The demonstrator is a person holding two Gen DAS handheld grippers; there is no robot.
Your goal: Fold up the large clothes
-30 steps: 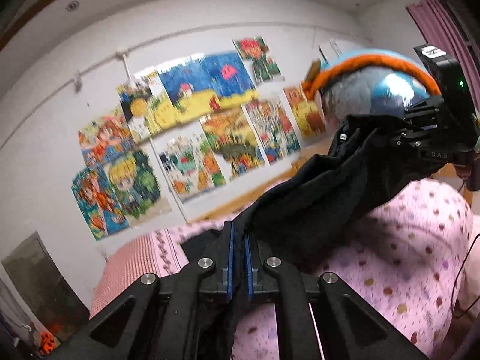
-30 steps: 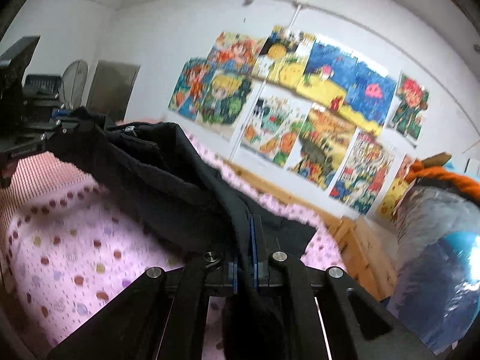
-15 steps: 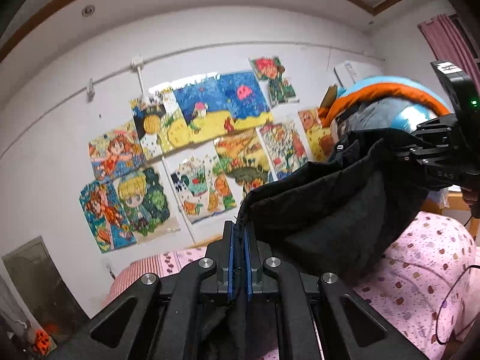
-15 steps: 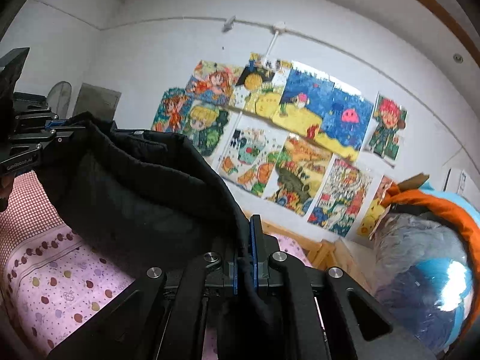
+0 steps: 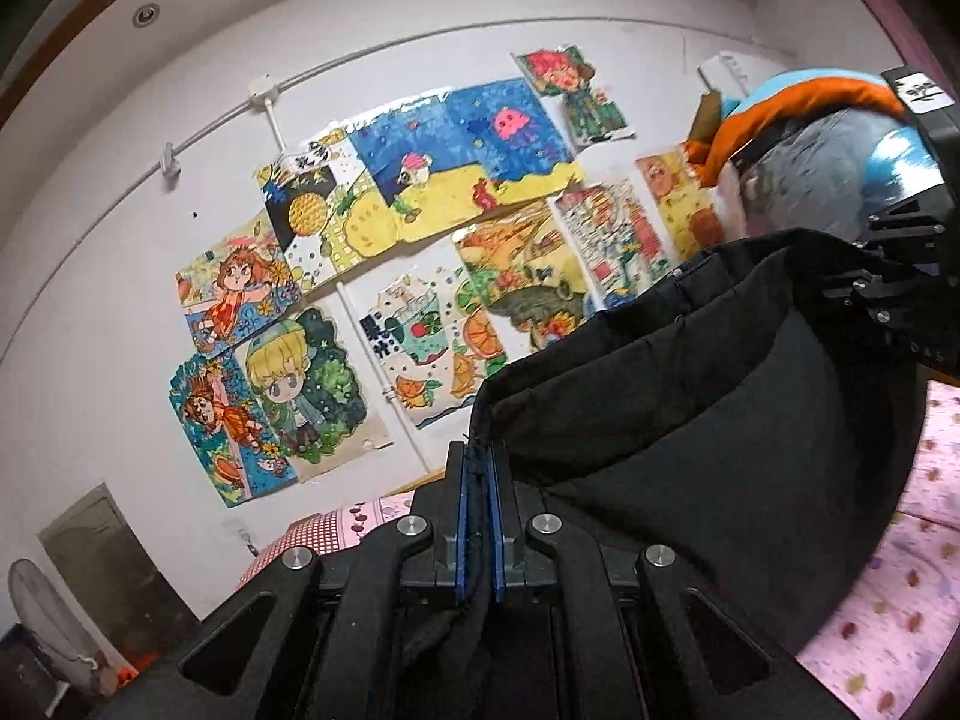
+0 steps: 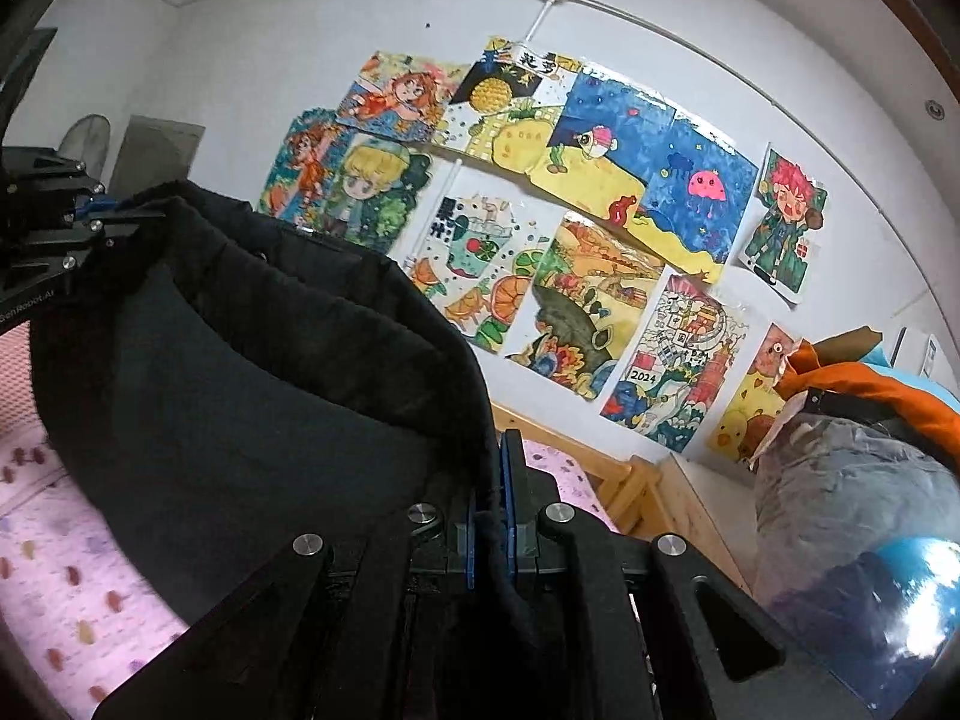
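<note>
While both tongs were up in the air, a black garment (image 5: 690,420) hung stretched between them, above a pink bedspread (image 5: 888,612) w/ small multicolour dots. Left gripper (image 5: 478,516) was pinched tight: its blue pads (image 5: 460,516) had only a thin fold of black cloth between them, no visible gap otherwise, and the fabric edge poked out just above the pad tips. Right gripper (image 6: 491,531) was likewise clamped on the garment's thick rolled hem, which ran down between its blue pads (image 6: 509,516). Fabric looked matte and soft, slightly fuzzy at the hem, w/ quilted-looking seams along the upper band; it sagged in a shallow curve from one gripper to the other and draped down toward the bedspread. From the left wrist view the right gripper sat at the far right edge w/ cloth bunched at its tips; from the right wrist view the left one sat at the far left, same way. Behind, a white wall (image 6: 240,48) carried a cluster of glossy hand-coloured drawings (image 6: 540,210). A pale wooden bed frame (image 6: 606,468) showed below them, and a shiny plastic-wrapped bundle (image 6: 852,516) w/ orange fabric on top stood at the right.
</note>
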